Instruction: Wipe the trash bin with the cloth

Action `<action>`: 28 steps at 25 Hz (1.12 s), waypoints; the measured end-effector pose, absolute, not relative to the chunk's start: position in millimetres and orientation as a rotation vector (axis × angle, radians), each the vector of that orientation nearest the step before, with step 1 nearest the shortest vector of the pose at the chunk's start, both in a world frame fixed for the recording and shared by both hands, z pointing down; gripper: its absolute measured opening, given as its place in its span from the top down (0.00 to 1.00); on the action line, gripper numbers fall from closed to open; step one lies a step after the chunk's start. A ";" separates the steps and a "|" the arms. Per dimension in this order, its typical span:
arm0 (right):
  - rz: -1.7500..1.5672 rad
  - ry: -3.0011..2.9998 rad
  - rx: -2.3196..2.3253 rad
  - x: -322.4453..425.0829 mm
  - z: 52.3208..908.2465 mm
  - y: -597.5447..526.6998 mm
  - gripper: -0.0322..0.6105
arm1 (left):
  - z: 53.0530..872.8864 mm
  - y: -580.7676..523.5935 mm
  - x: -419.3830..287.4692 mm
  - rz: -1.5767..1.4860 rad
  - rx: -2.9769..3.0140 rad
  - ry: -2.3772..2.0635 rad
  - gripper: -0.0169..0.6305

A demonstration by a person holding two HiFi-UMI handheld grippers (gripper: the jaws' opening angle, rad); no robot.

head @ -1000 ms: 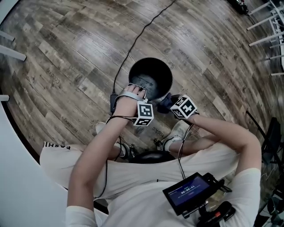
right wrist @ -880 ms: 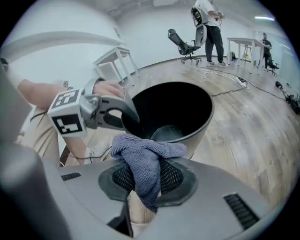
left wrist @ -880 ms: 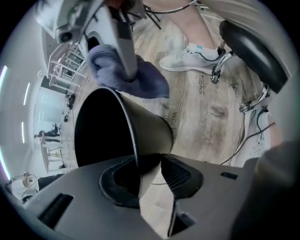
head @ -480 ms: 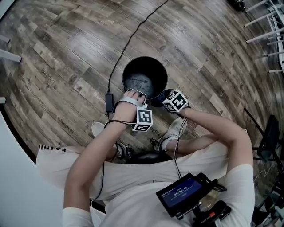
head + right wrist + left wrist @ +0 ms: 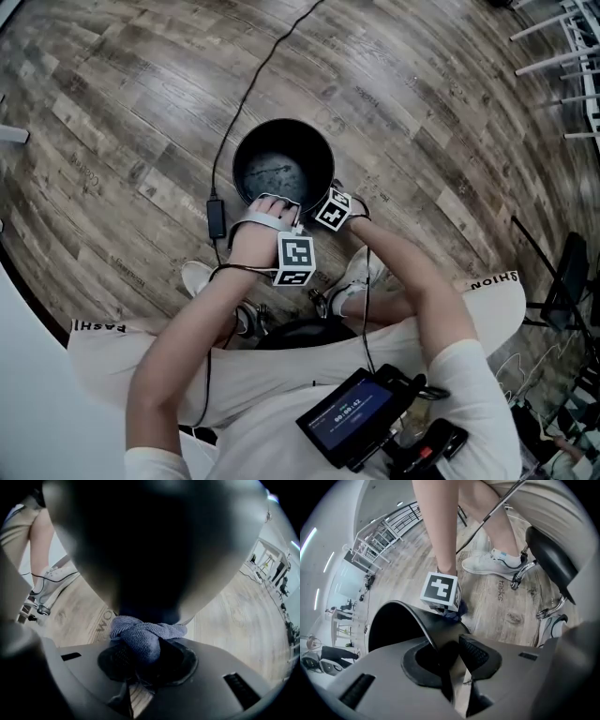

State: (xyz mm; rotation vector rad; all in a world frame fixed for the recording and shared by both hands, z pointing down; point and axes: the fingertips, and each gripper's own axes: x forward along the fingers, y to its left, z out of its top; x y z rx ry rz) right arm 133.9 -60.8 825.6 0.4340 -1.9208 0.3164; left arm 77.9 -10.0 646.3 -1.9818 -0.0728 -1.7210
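The black trash bin (image 5: 281, 123) stands on the wood floor in front of my feet. My left gripper (image 5: 274, 202) is at its near rim. In the left gripper view its jaws (image 5: 452, 651) have just been closing, and the rim (image 5: 433, 630) is now pinched between them. My right gripper (image 5: 330, 214) is low against the bin's near right side. In the right gripper view it (image 5: 143, 656) is shut on a bunched blue cloth (image 5: 140, 637), which presses on the bin's dark outer wall (image 5: 154, 545). A bit of the cloth (image 5: 458, 613) shows under the right gripper's marker cube (image 5: 440, 590).
A black cable (image 5: 272, 56) runs from the top of the floor to an adapter (image 5: 216, 217) left of the bin. My white shoes (image 5: 361, 272) and a stool's base (image 5: 525, 576) sit just behind the bin. White frame legs (image 5: 562, 37) stand at the far right.
The right gripper has come down and in, from beside the bin to low against its near right wall, with the cloth. The left gripper has stayed at the rim.
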 end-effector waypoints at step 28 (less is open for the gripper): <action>0.393 -2.061 0.396 135.9 635.5 -51.4 0.80 | 663.2 1.0 38.7 -1.696 -1.842 -0.225 0.81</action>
